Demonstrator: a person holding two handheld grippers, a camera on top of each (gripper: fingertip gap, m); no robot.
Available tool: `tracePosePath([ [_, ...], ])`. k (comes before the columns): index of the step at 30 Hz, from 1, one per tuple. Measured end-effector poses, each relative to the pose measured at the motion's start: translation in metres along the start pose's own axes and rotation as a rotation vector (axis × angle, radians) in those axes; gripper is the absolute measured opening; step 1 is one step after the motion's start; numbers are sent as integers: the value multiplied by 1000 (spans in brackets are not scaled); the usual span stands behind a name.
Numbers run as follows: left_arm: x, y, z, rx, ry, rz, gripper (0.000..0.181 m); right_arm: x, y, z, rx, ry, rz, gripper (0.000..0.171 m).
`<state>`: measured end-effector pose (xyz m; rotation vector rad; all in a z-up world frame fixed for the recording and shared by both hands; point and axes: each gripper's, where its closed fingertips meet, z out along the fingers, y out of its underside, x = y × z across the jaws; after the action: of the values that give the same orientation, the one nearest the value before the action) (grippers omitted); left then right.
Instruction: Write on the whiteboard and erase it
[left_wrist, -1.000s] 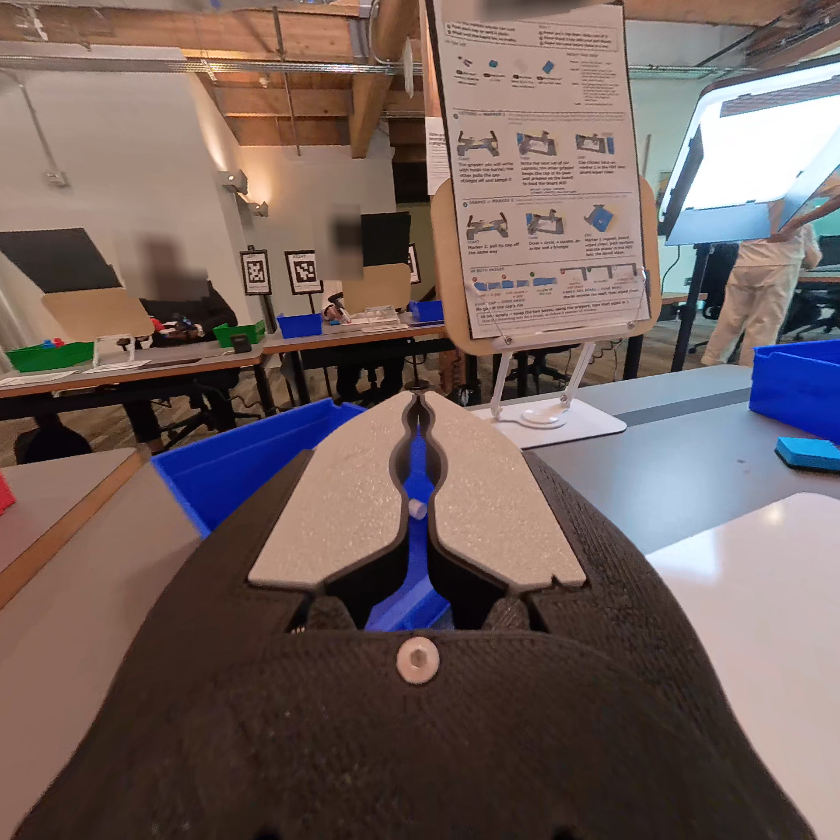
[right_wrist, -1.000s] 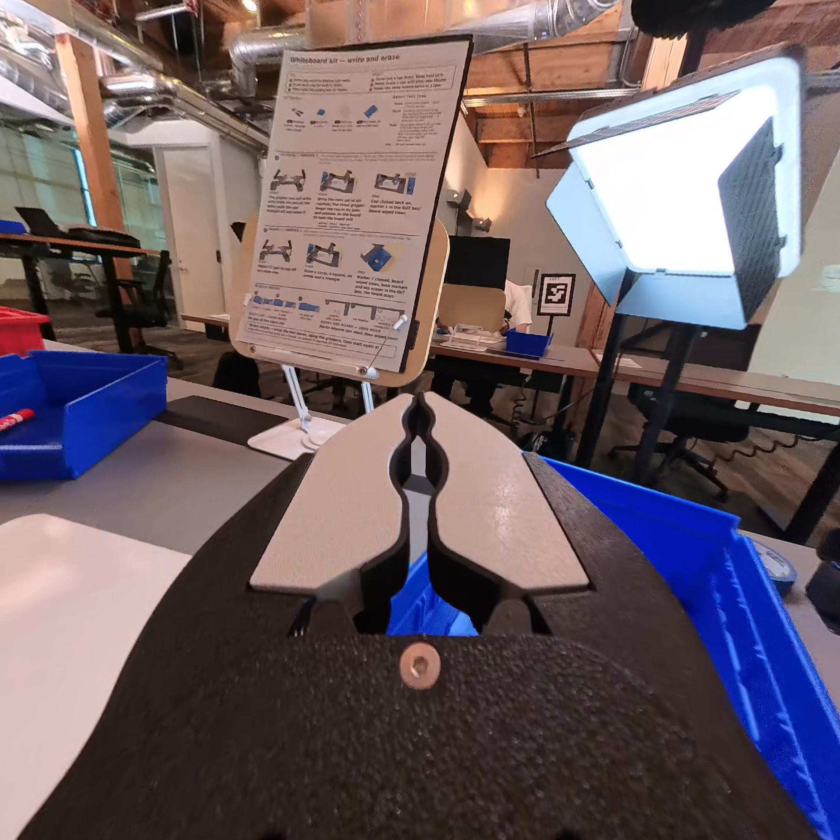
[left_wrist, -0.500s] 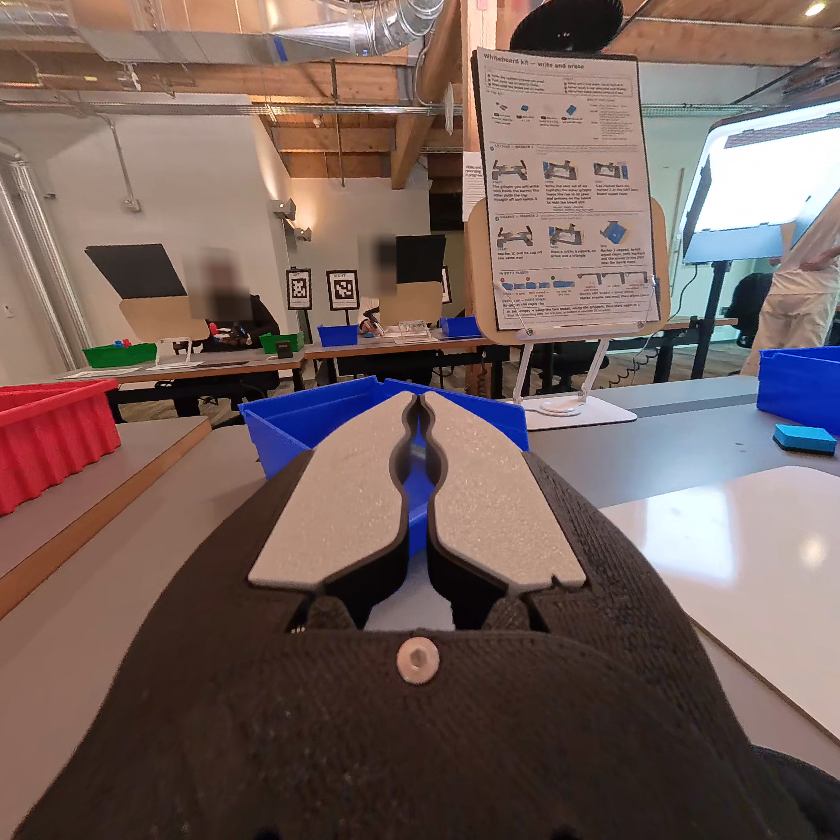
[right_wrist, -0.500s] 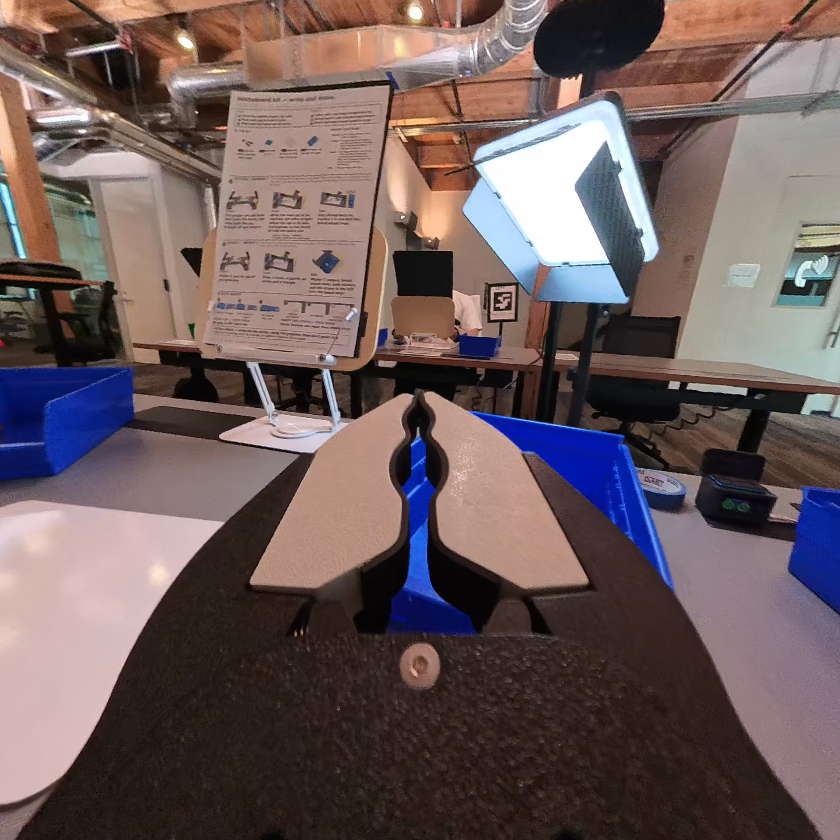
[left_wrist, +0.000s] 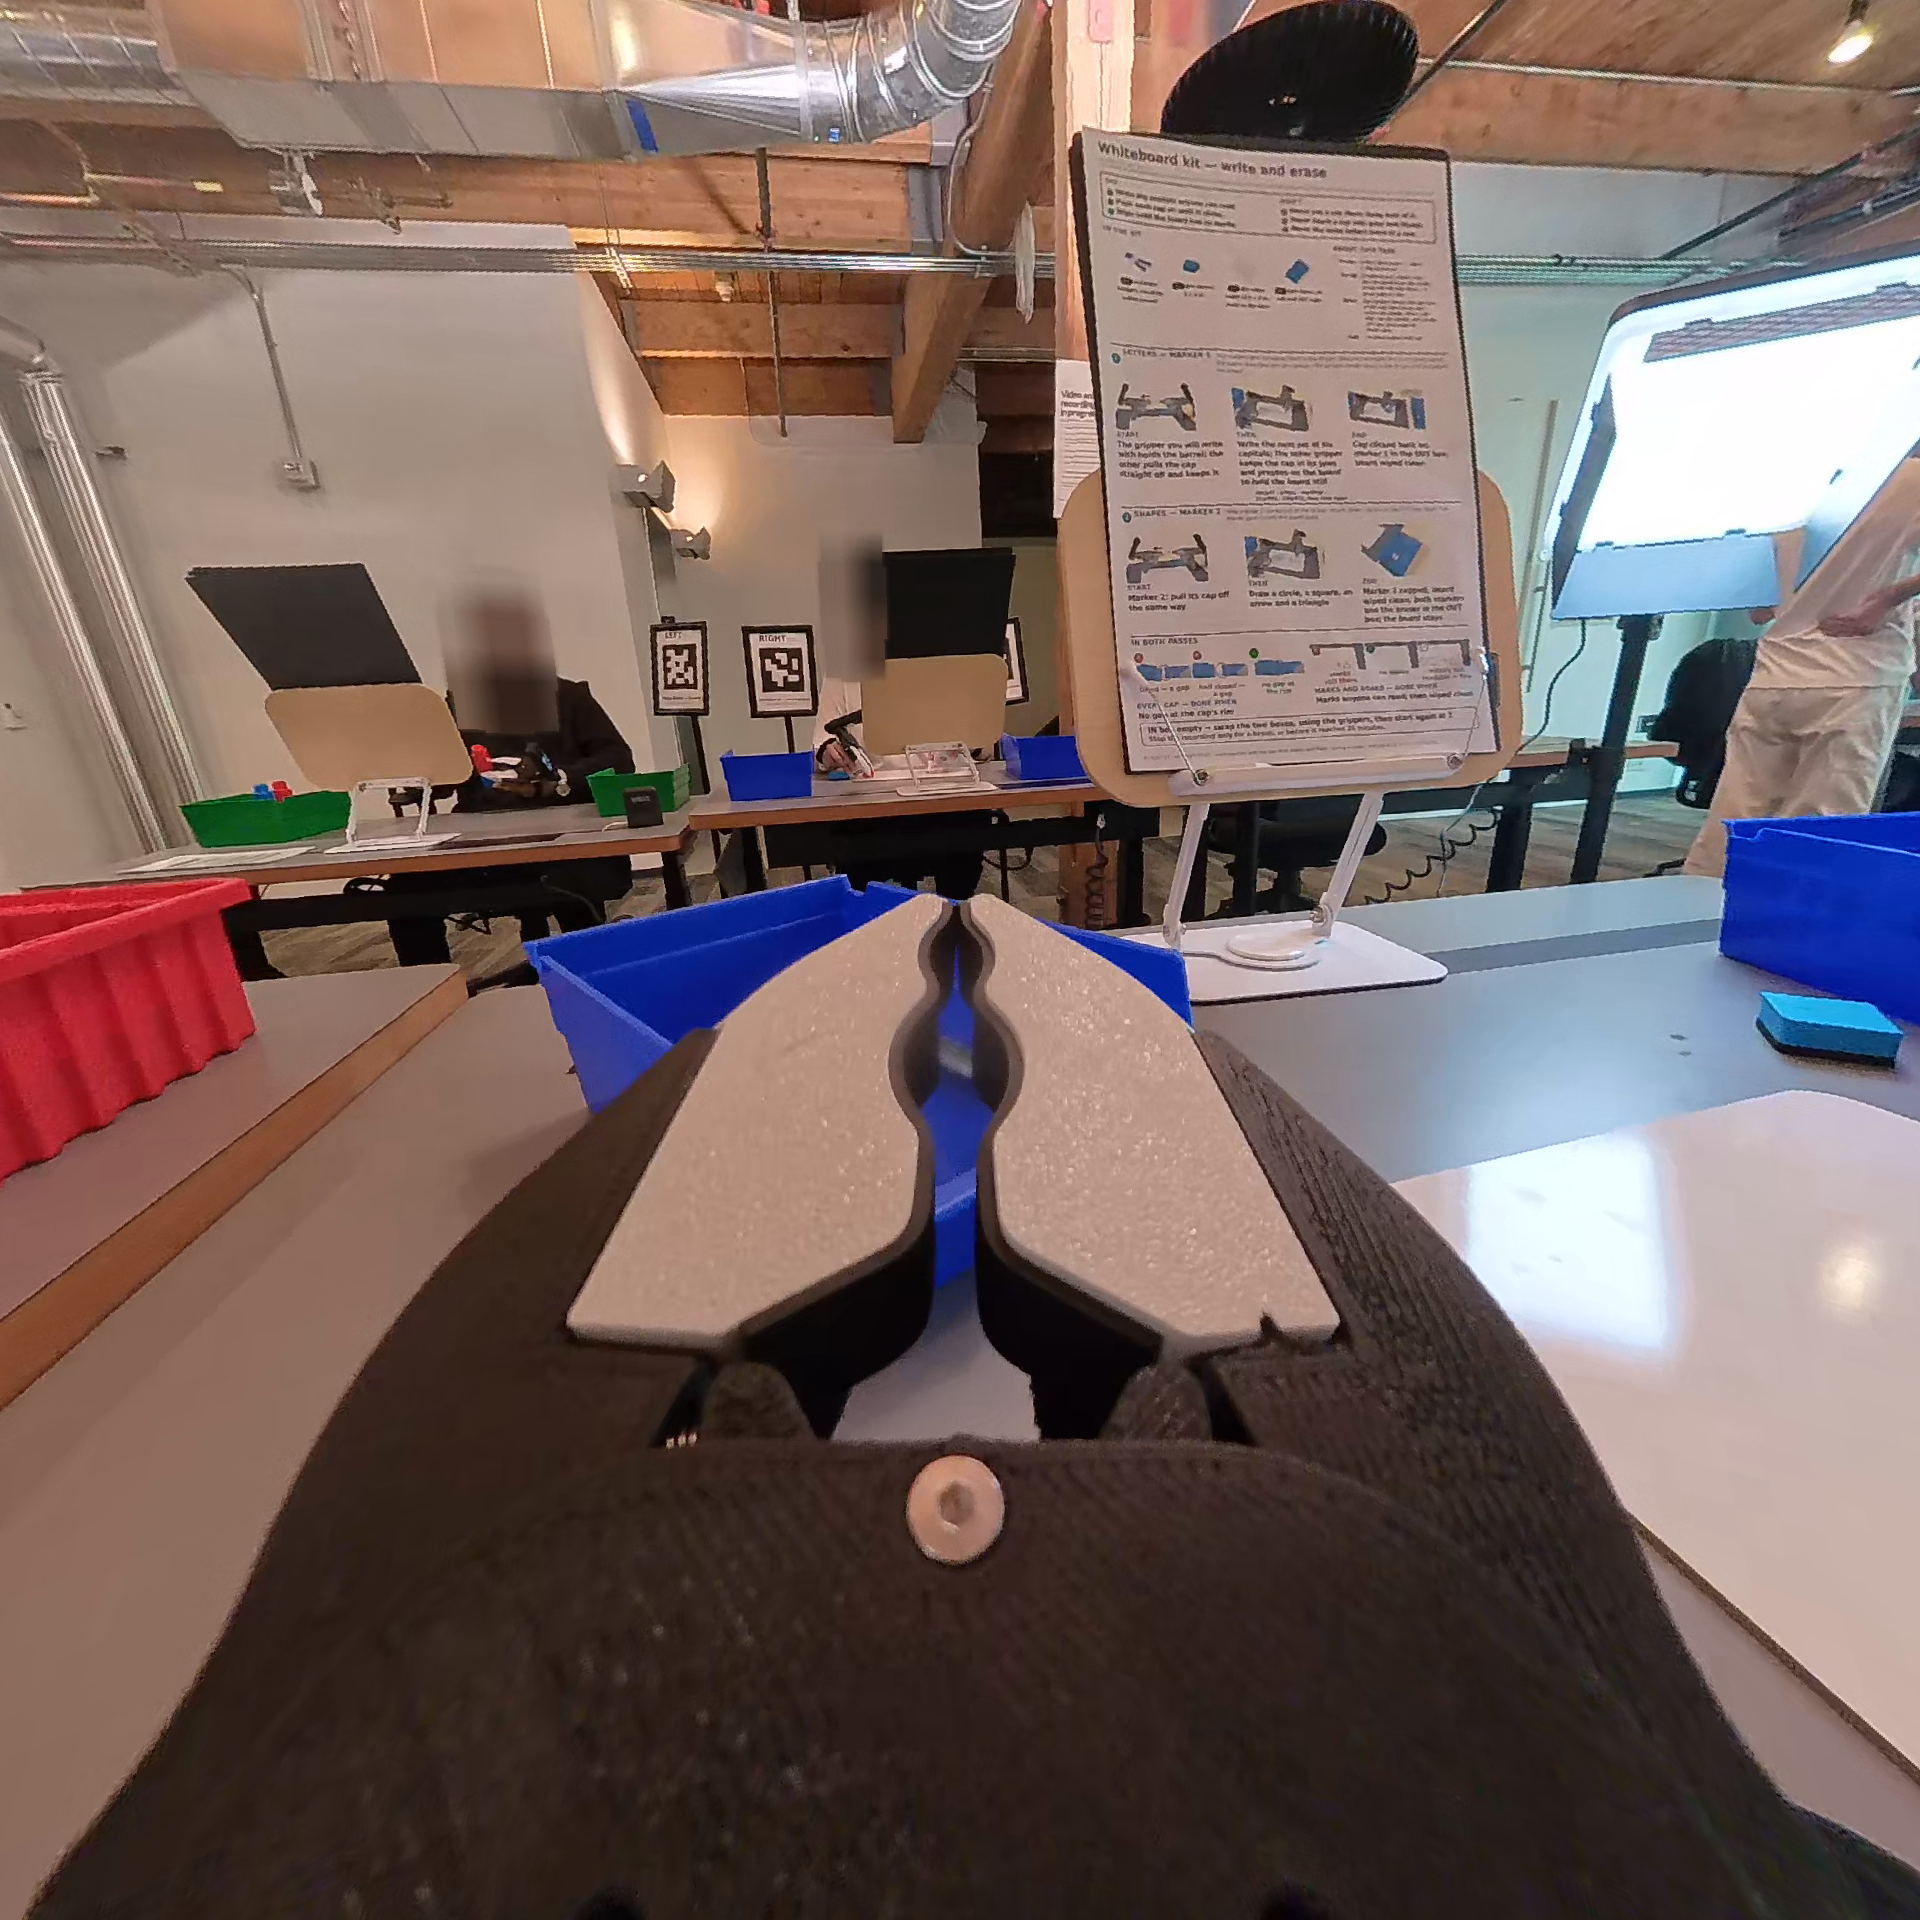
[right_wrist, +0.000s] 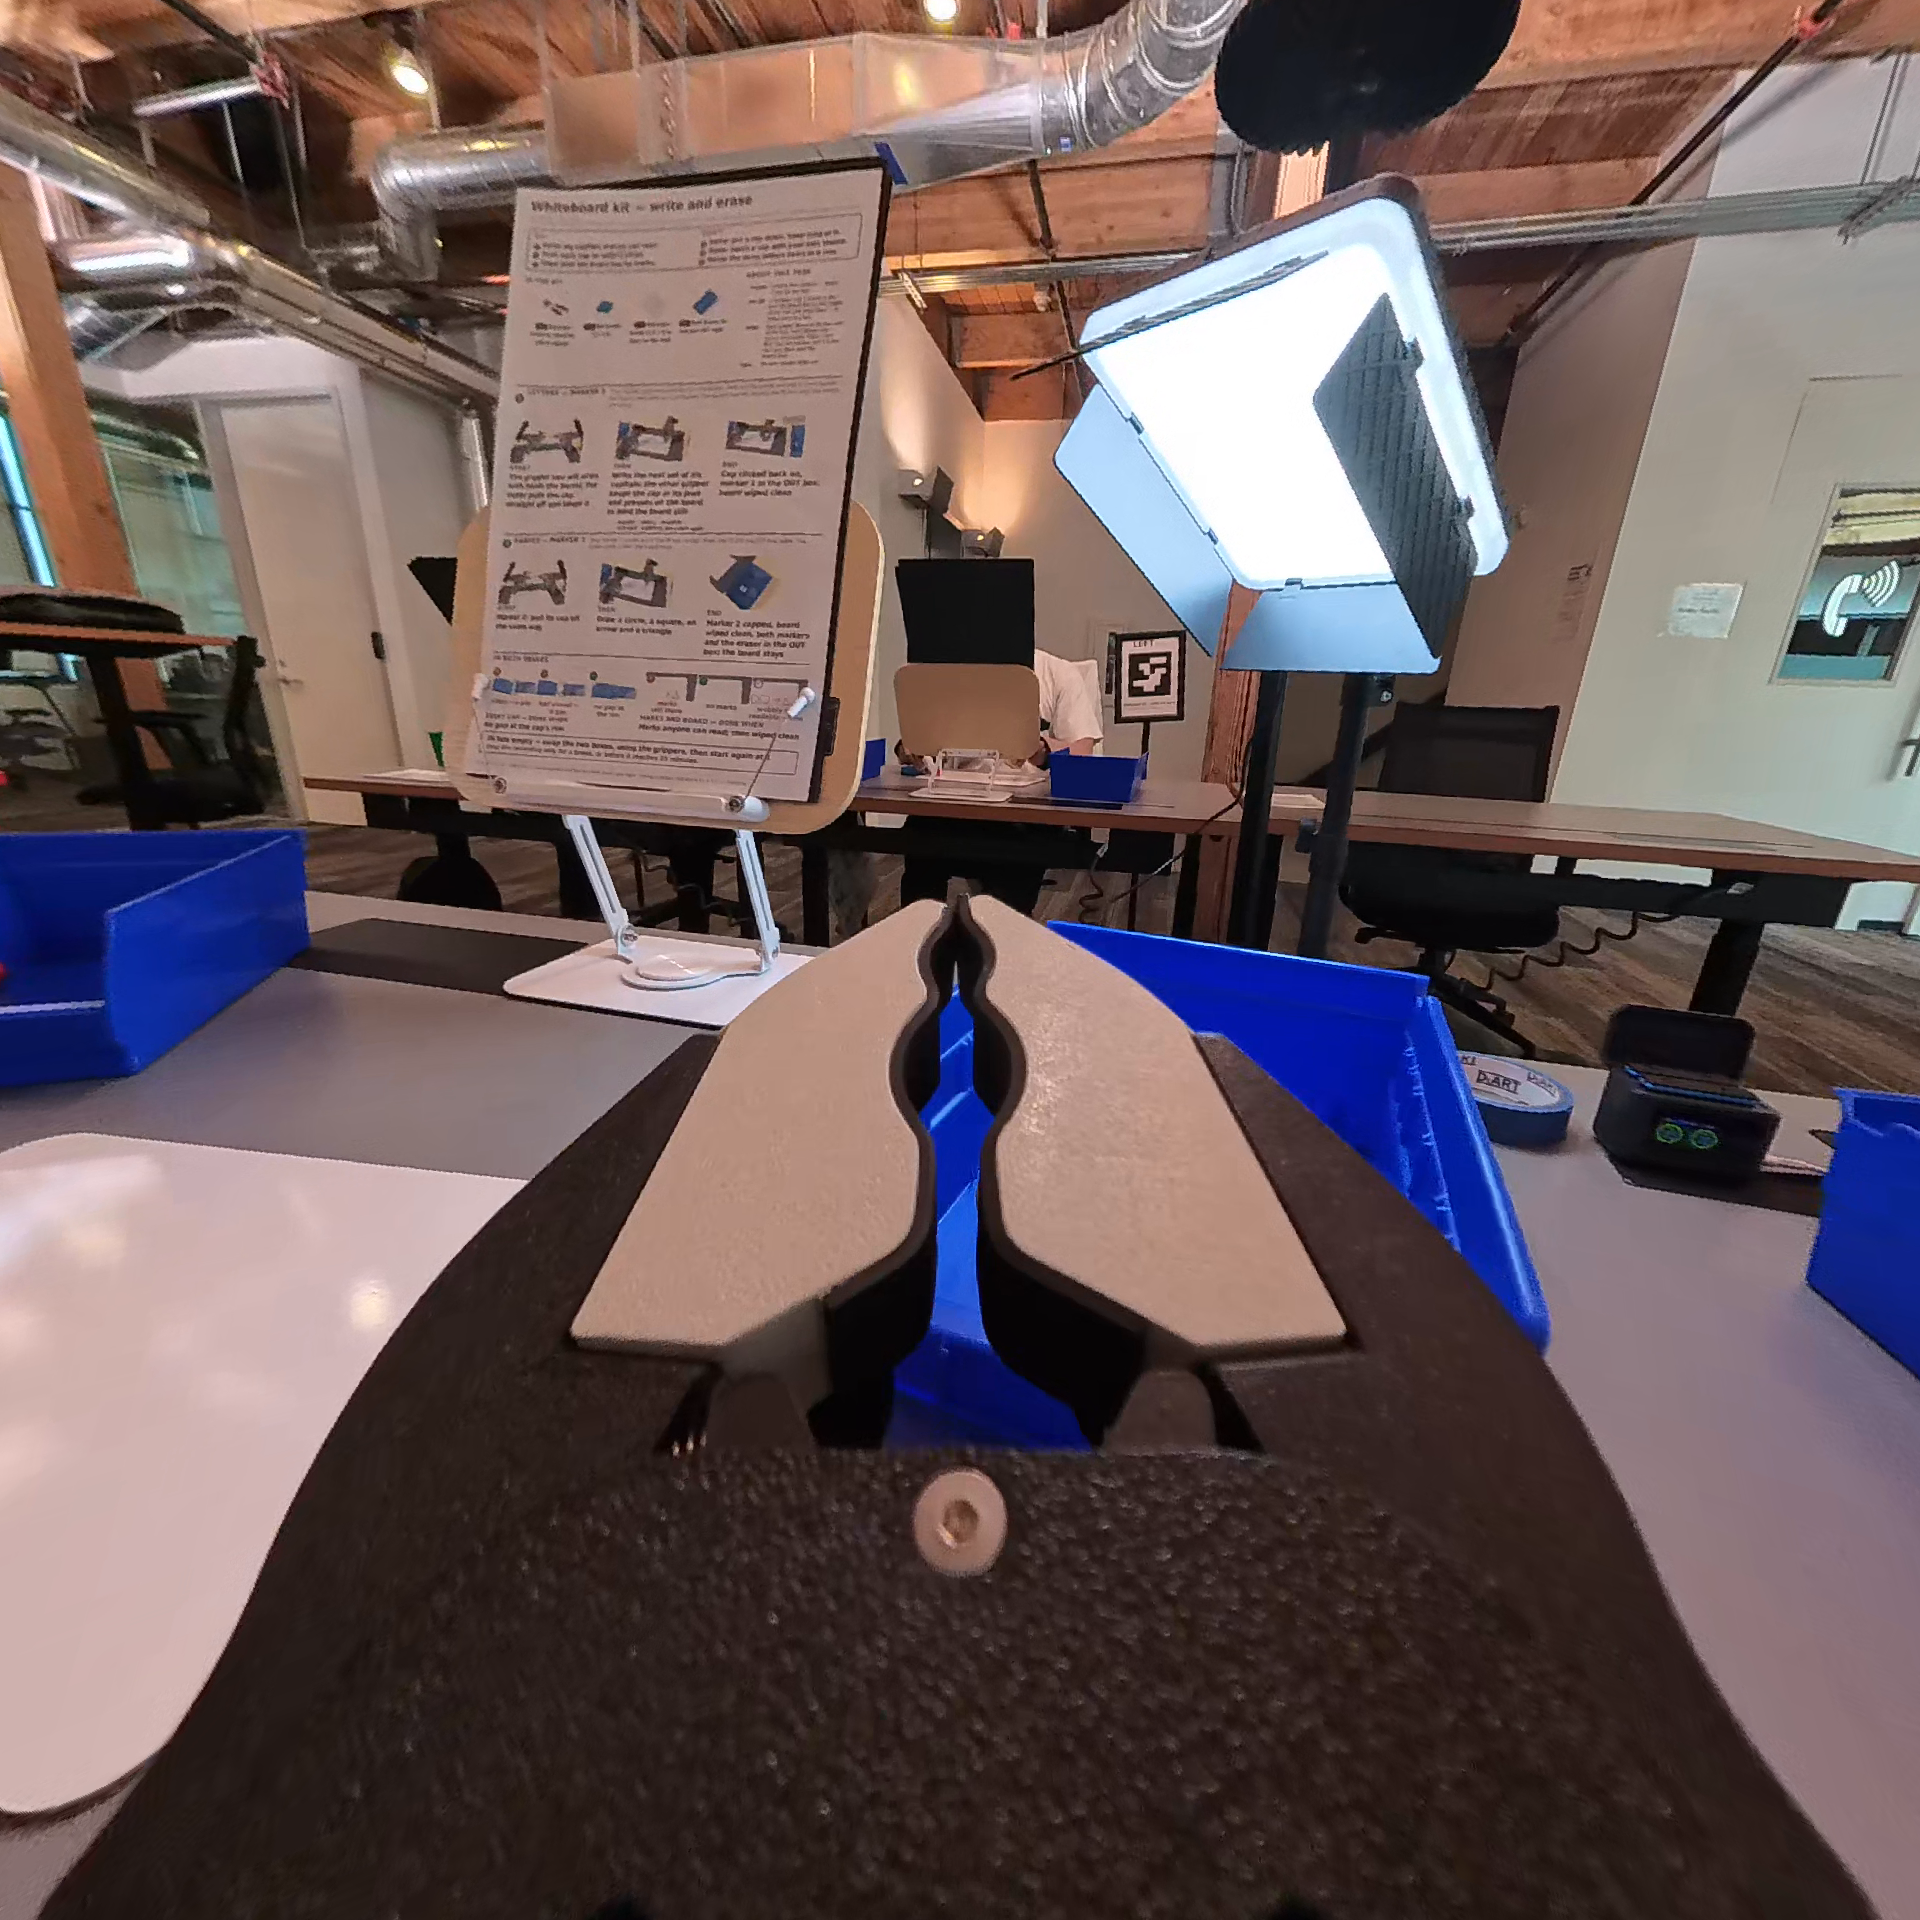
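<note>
Grippers both closed, tips together, nothing held: left gripper (left_wrist: 958, 914) over a blue bin (left_wrist: 665, 971), right gripper (right_wrist: 958, 912) over another blue bin (right_wrist: 1382, 1081). Whiteboard (left_wrist: 1704, 1299) flat on table between them; eraser (left_wrist: 1831, 1023) just beyond it.

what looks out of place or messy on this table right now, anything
Nothing stands out. The whiteboard lies flat and unmarked, the blue eraser sits alone on the grey table beyond it, the blue bins stand upright, and the instruction sheet sits straight on its stand. Both grippers are shut and empty.
</note>
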<state>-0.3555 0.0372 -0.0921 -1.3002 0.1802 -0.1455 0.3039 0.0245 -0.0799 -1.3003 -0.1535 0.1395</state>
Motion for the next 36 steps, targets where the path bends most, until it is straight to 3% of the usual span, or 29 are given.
tracePosePath([
  [4,19,-21,24,-9,51,99,0,-17,-12,21,-21,-58,-34,0],
  [9,58,-51,98,-87,135,183,0,-63,-44,91,-69,-170,-140,0],
  [13,90,-42,154,-136,173,177,0,-96,-38,151,-131,-213,-166,0],
  [16,115,-17,175,-183,212,145,0,-120,-10,179,-180,-253,-137,0],
  [23,163,77,167,-326,365,172,0,-165,94,177,-318,-382,-119,0],
  [25,164,75,165,-310,376,195,0,-165,96,176,-297,-381,-200,0],
  [34,162,57,161,-247,389,171,0,-162,82,172,-252,-408,-167,0],
  [35,167,54,159,-231,429,178,0,-164,81,172,-250,-425,-172,11],
  [36,174,49,156,-218,480,180,15,-168,81,168,-261,-450,-175,18],
])
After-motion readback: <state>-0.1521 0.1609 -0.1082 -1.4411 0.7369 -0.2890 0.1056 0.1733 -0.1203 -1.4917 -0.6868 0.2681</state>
